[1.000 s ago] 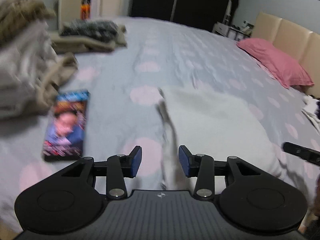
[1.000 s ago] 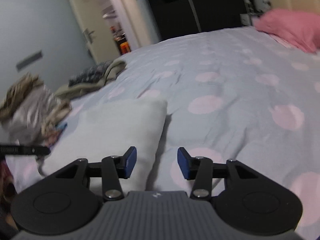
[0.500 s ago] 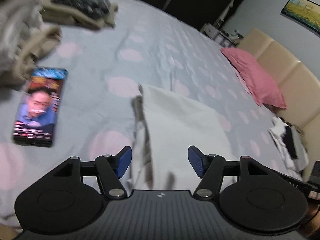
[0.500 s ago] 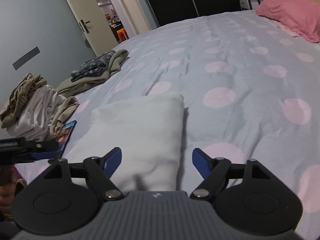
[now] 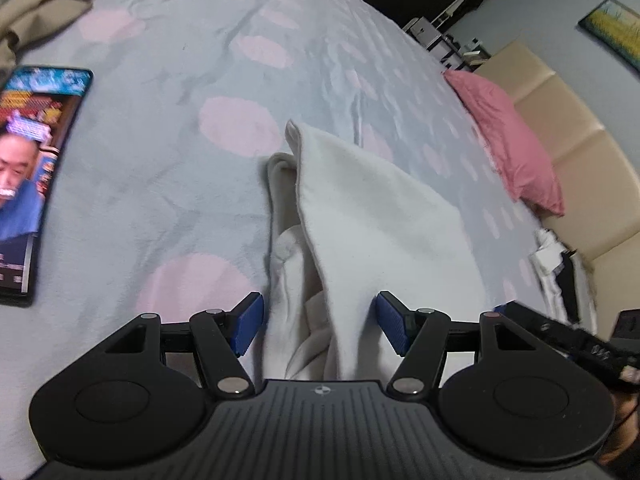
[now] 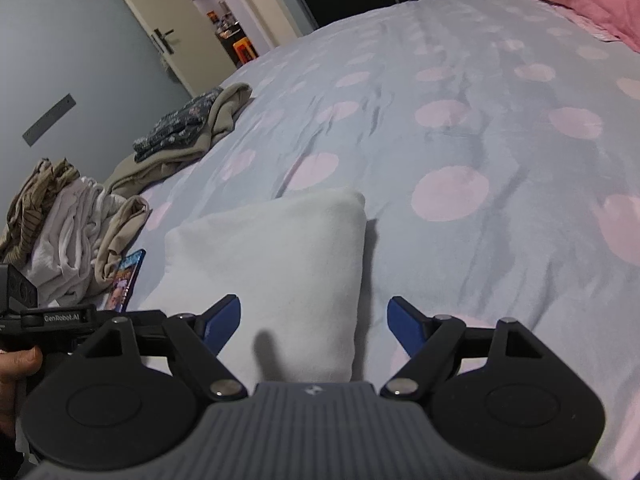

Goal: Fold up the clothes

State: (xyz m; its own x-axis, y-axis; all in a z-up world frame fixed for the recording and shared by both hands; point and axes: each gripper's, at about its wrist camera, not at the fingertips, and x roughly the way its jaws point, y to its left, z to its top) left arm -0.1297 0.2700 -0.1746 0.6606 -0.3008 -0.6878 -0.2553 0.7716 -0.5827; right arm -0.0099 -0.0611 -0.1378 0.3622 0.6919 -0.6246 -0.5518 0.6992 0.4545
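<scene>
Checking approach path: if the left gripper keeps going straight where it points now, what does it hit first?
Most likely the folded white garment: its layered near edge lies between the open fingers of the left gripper. Depth is unclear; the pads look clear of the cloth.

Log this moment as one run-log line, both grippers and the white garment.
left gripper: open, jaws just widened, astride white garment edge | right gripper: open, just widened, garment corner between | garment: folded on bed

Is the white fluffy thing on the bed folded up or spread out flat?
Folded. The white garment lies doubled into a compact block, with layered edges showing along its left side on the bed.
</scene>
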